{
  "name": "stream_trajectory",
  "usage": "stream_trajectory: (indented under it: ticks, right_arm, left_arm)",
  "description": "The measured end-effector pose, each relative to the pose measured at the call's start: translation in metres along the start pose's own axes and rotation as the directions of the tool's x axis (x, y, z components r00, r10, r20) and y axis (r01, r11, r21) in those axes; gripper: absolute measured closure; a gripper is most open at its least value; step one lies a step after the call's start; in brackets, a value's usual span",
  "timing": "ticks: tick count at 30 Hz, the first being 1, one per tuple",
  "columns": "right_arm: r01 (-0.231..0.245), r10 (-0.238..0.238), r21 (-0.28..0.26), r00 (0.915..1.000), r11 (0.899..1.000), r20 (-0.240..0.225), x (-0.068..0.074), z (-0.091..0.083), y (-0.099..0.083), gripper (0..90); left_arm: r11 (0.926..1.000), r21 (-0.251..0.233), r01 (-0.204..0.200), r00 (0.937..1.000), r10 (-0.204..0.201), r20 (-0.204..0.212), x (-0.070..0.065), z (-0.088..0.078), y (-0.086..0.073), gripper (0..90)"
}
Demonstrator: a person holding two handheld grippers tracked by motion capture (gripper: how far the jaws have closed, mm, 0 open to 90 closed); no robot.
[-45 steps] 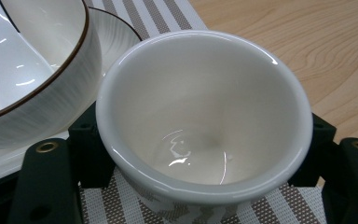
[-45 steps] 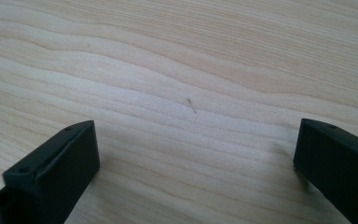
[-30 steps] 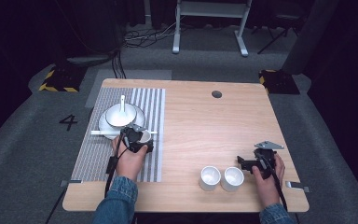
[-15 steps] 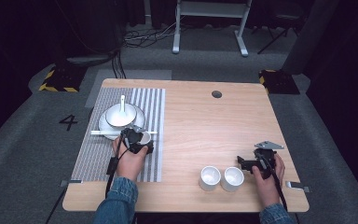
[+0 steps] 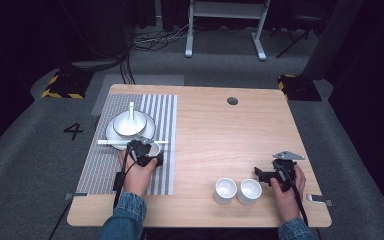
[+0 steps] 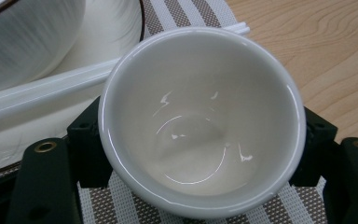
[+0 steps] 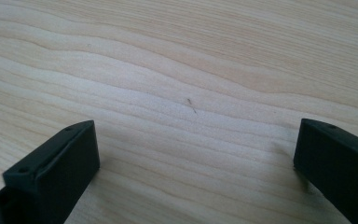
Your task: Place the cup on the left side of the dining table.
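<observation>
A small white cup (image 6: 200, 121) stands on the striped placemat (image 5: 100, 170), and the black jaws of my left gripper (image 5: 147, 154) press against both of its sides. The cup (image 5: 153, 148) is empty and upright, right beside white chopsticks (image 5: 111, 142) and a plate (image 5: 111, 134). My right gripper (image 5: 261, 175) rests low over bare wood at the table's front right. Its jaws stand wide apart with nothing between them (image 7: 196, 154).
A white bowl (image 5: 129, 123) with a spoon (image 5: 132, 109) sits on the plate behind the held cup. Two more white cups (image 5: 225, 190) (image 5: 249, 191) stand side by side near the front edge, left of my right gripper. The wooden table (image 5: 220, 130) has a cable hole (image 5: 232, 101) at the back.
</observation>
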State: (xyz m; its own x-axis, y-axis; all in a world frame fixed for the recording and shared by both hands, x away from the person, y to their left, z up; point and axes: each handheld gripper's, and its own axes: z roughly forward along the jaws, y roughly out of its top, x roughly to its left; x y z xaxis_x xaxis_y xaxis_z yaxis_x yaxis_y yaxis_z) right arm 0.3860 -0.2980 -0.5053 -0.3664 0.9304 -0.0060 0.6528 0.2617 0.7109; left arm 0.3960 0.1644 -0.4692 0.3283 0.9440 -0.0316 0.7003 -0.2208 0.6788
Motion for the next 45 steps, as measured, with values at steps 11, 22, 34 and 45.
stream_trajectory:
  ticks: [11, 22, 34, 45]
  right_arm:
    - [0.008, -0.008, 0.0, 1.0, 1.0, -0.006, 0.001, 0.001, 0.001, 0.1]
    - [0.014, -0.014, 0.0, 0.9998, 1.0, -0.012, 0.001, 0.002, 0.002, 0.1]
    - [0.015, -0.015, 0.0, 0.9998, 1.0, -0.011, 0.0, 0.002, 0.002, 0.1]
    - [0.015, -0.015, 0.0, 0.9998, 1.0, -0.012, 0.001, 0.002, 0.002, 0.1]
  left_arm:
    - [0.9975, -0.067, -0.02, 0.9995, 0.019, -0.025, -0.006, -0.025, -0.001, 22.5]
    - [0.9946, -0.1, -0.026, 0.9996, 0.025, -0.014, -0.006, -0.053, -0.011, 22.2]
    - [0.992, -0.119, -0.044, 0.9989, 0.046, 0.011, -0.005, -0.079, -0.025, 22.3]
    - [0.9887, -0.119, -0.091, 0.9954, 0.094, 0.018, 0.001, -0.097, -0.046, 22.3]
